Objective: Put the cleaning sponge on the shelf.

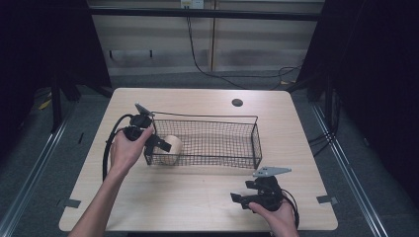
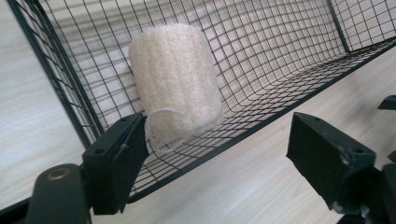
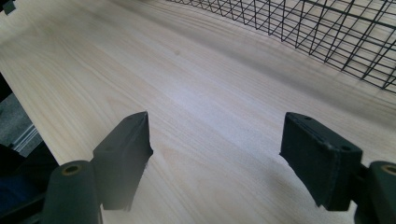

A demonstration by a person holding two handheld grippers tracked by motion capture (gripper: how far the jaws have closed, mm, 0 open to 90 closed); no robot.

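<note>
Stretching across most of the floor space is the pale wooden table (image 1: 197, 197), and on its middle sits the long black wire basket (image 1: 237, 121), running from near the left edge toward the right. Inside it, tucked against the left end wall, lies the cream roll of sponge (image 2: 175, 81), tipped on its side, so the drop into the basket looks done. At that same end hovers the left gripper (image 1: 159, 144), jaws spread wide with nothing between them, one jaw close by the roll's loose thread. What looks left is just to pull that hand clear. Down by the near right corner, the right gripper (image 1: 242, 200) rests low over bare wood, jaws wide apart too and empty. Plenty of open tabletop lies along the near edge and on the left side for backing out; the basket rim is the one thing to mind.
</note>
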